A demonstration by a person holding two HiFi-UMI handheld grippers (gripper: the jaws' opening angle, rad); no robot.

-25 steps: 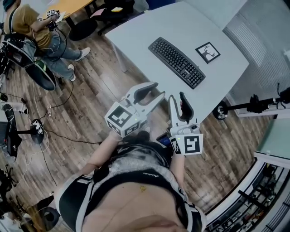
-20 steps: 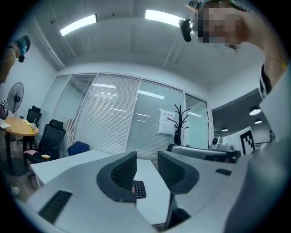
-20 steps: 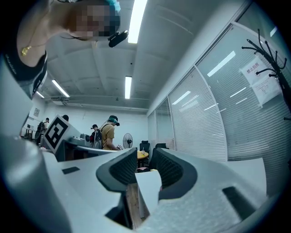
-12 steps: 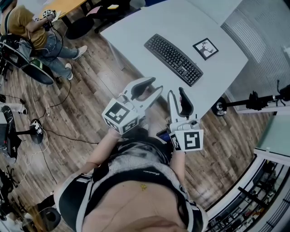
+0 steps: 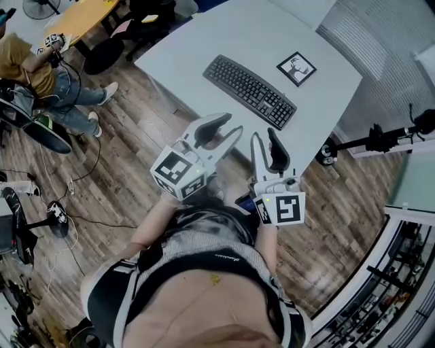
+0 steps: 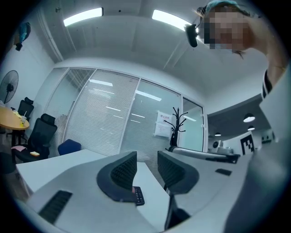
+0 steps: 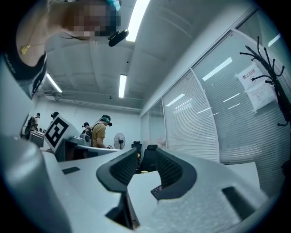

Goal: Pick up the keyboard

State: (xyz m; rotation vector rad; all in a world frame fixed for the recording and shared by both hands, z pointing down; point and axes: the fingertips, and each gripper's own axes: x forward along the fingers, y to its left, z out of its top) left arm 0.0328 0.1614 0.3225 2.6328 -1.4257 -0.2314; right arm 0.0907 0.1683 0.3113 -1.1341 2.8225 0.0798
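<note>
Keyboard (image 5: 250, 91) was lying flat on the pale grey counter (image 5: 224, 34), black, set at a slant and roughly parallel to the edge nearest the person, a little in from it. Nothing was touching it. Just past its right end, but apart from it, sat a small square black-and-white picture card (image 5: 297, 68).

Both grippers were held out side by side, about at that near edge and short of the keyboard. The left gripper (image 5: 228, 129) had its jaws slightly parted with only a narrow gap. Its own view showed nothing in that gap, just a corner of the keyboard further off on the counter. Same story for the right gripper (image 5: 266, 139): jaws a bit apart, empty, with a sliver of keyboard peeking out beyond one jaw in its own view. So neither one was grasping anything, and both were loose. Each gripper had its marker cube facing the head camera, the left cube (image 5: 178, 173) and the right cube (image 5: 280, 209) sitting near the person's torso.

Around all that was a wood floor (image 5: 136, 136) with cables trailing across it. Off at the top left another person (image 5: 20, 58) in a yellow top was sitting in a chair beside an orange table (image 5: 81, 17). On the right a black stand (image 5: 380, 139) stuck out past the counter's far corner.
</note>
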